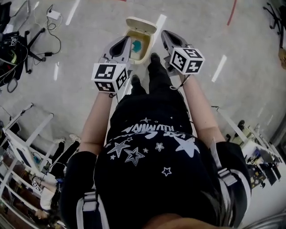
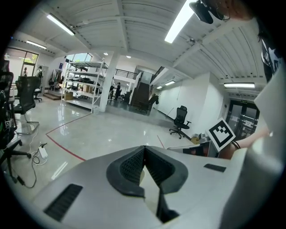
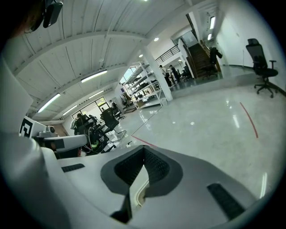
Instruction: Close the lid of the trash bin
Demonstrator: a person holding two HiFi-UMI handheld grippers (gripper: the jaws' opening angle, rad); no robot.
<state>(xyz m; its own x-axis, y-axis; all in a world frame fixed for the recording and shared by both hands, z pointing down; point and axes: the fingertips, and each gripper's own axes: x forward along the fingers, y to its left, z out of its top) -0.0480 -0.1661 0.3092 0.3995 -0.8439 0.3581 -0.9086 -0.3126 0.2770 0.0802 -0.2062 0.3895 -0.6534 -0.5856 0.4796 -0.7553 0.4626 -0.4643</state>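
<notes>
In the head view a cream trash bin (image 1: 144, 50) stands on the floor just ahead of the person's feet. Its lid (image 1: 141, 24) is tipped up and back on the far side. Something teal (image 1: 136, 45) lies inside. My left gripper (image 1: 126, 40) hovers over the bin's left rim, and my right gripper (image 1: 164, 34) hangs just right of the bin. Both point forward with jaws shut and nothing between them. In the left gripper view the left gripper's tips (image 2: 144, 148) meet, as the right gripper's tips (image 3: 144, 148) do in the right gripper view. A cream sliver of the bin (image 3: 138, 193) shows below those jaws.
The person's black shoes (image 1: 154, 58) stand right behind the bin. An office chair (image 1: 18, 42) and loose cables (image 1: 53, 31) lie at the far left. White racks (image 1: 27, 147) stand lower left, and cluttered shelving (image 1: 259, 152) at the right. A red floor line (image 1: 231, 12) runs far right.
</notes>
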